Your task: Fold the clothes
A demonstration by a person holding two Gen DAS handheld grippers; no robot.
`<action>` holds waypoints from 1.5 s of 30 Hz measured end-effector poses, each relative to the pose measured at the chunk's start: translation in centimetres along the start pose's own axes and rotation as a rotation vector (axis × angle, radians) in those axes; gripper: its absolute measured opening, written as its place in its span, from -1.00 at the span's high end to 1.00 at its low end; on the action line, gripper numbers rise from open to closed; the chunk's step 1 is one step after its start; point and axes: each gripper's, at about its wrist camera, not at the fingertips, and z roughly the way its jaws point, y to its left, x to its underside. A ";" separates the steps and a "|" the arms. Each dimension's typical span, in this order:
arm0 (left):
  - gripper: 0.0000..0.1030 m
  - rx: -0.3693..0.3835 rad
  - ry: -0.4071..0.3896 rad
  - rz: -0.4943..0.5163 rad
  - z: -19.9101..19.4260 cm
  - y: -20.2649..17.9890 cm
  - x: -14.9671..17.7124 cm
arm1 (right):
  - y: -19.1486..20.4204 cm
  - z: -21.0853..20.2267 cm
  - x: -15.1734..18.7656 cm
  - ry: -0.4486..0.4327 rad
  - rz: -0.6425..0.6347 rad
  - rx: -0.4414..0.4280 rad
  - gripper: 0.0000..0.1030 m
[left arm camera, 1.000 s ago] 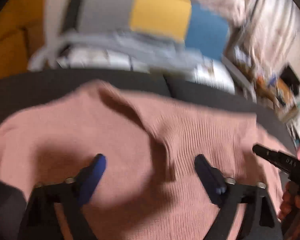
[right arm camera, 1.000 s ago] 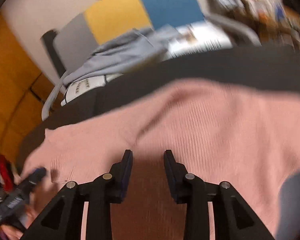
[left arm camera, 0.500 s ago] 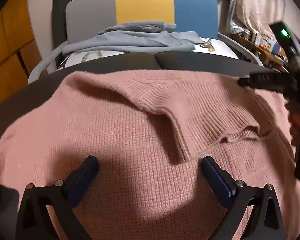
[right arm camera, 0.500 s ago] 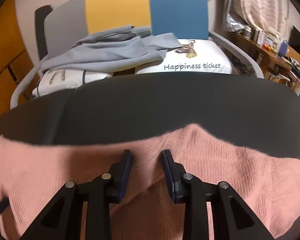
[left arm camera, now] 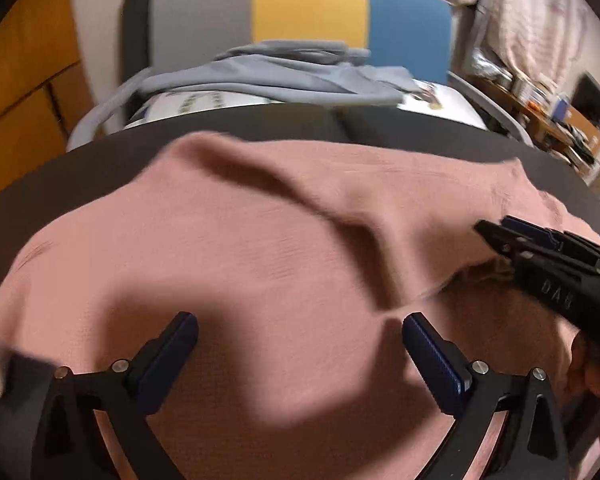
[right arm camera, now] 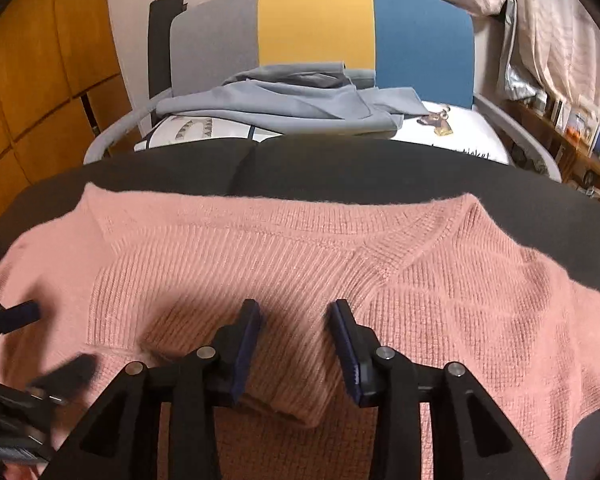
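Note:
A pink knitted sweater [right arm camera: 460,300] lies spread on a dark padded surface [right arm camera: 340,168], its V-neck toward the far edge. A ribbed sleeve [right arm camera: 204,280] is folded across its body. My right gripper [right arm camera: 296,320] hangs low over the sleeve's cuff end; its jaws are opening, the ribbed knit lies between them, and the pads do not press on it. In the left wrist view, my left gripper [left arm camera: 300,328] stands wide open just above the sweater [left arm camera: 220,248], holding nothing. The right gripper [left arm camera: 512,236] shows at that view's right edge, and the left gripper [right arm camera: 48,340] is blurred at the right wrist view's left.
Behind the dark surface stands a chair [right arm camera: 316,28] with a grey, yellow and blue backrest. A grey garment [right arm camera: 292,104] and a white printed cloth [right arm camera: 452,128] are piled on its seat. Orange wooden panels [right arm camera: 40,92] are at the left, cluttered shelves [right arm camera: 580,132] at the right.
The right gripper has swung over the sweater's body with the ribbed sleeve, now laid across it, and its jaws stand wider. The left gripper's jaws spread and it sank slightly.

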 end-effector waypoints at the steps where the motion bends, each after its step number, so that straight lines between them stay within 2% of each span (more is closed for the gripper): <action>1: -1.00 -0.017 -0.008 -0.019 -0.8 1.3 0.3 | -0.2 -0.1 0.1 -0.001 0.009 -0.009 0.24; 5: -1.00 -0.156 -0.083 -0.135 -4.7 8.4 2.3 | -0.3 -0.1 0.1 -0.010 0.016 -0.010 0.23; 7: -1.00 -0.247 -0.116 -0.222 -6.6 12.8 3.7 | 0.5 0.2 0.1 -0.012 -0.007 0.020 0.22; 11: -1.00 -0.370 -0.109 -0.441 -8.4 21.4 6.1 | 1.7 -0.1 0.3 -0.017 -0.048 0.070 0.20; 14: -1.00 -0.417 -0.112 -0.665 -9.6 27.1 8.3 | 1.4 -0.1 0.3 -0.019 -0.038 0.060 0.19; 17: -1.00 -0.387 -0.176 -0.902 -10.4 31.3 10.4 | 1.0 -0.1 0.3 -0.020 -0.022 0.041 0.19; 19: -1.00 -0.371 -0.155 -0.972 -9.7 32.7 10.9 | 1.0 -0.1 0.2 -0.020 -0.021 0.040 0.18; 20: -1.00 -0.379 -0.118 -0.986 -9.1 33.2 10.9 | 1.0 -0.1 0.2 -0.021 -0.021 0.041 0.18; 22: -1.00 -0.401 -0.057 -0.985 -7.8 33.8 10.9 | 1.1 -0.1 0.2 -0.022 -0.025 0.047 0.18; 25: -1.00 -0.430 -0.078 -0.885 -7.2 32.9 10.1 | 1.0 -0.1 0.3 -0.022 -0.020 0.042 0.18; 27: -0.54 -0.450 -0.061 -0.787 -6.8 32.2 9.4 | 0.7 -0.1 0.2 -0.022 -0.009 0.028 0.18; 28: 0.04 -0.450 -0.053 -0.752 -6.6 31.8 9.2 | 0.6 -0.1 0.2 -0.022 -0.003 0.021 0.17; 29: 0.38 -0.440 -0.045 -0.728 -6.6 31.5 9.0 | 0.5 -0.1 0.2 -0.022 0.003 0.016 0.17; 31: 0.49 -0.408 -0.081 -0.731 -7.5 31.0 8.7 | 0.5 -0.1 0.2 -0.022 0.003 0.017 0.17; 32: 0.61 -0.396 -0.109 -0.742 -8.2 30.7 8.6 | 0.6 -0.1 0.2 -0.022 0.000 0.020 0.17; 35: 0.65 -0.380 -0.212 -0.756 -11.4 29.9 7.3 | 1.0 -0.1 0.2 -0.021 -0.015 0.040 0.17; 38: 0.65 -0.360 -0.296 -0.721 -14.4 29.1 5.0 | 1.0 -0.1 0.2 -0.015 -0.018 0.044 0.17; 41: 0.65 -0.294 -0.357 -0.648 -16.6 27.4 2.3 | 0.9 -0.6 -0.3 0.018 0.003 0.058 0.17; 42: 0.65 -0.271 -0.375 -0.604 -17.2 26.3 1.3 | 0.8 -1.3 -0.4 0.030 0.047 0.071 0.17; 43: 0.65 -0.243 -0.390 -0.554 -17.7 24.8 0.4 | 0.6 -2.2 -0.2 0.026 0.116 0.058 0.17; 45: 0.65 -0.177 -0.412 -0.444 -18.1 21.2 -1.2 | 0.5 -4.0 0.5 -0.001 0.231 -0.061 0.17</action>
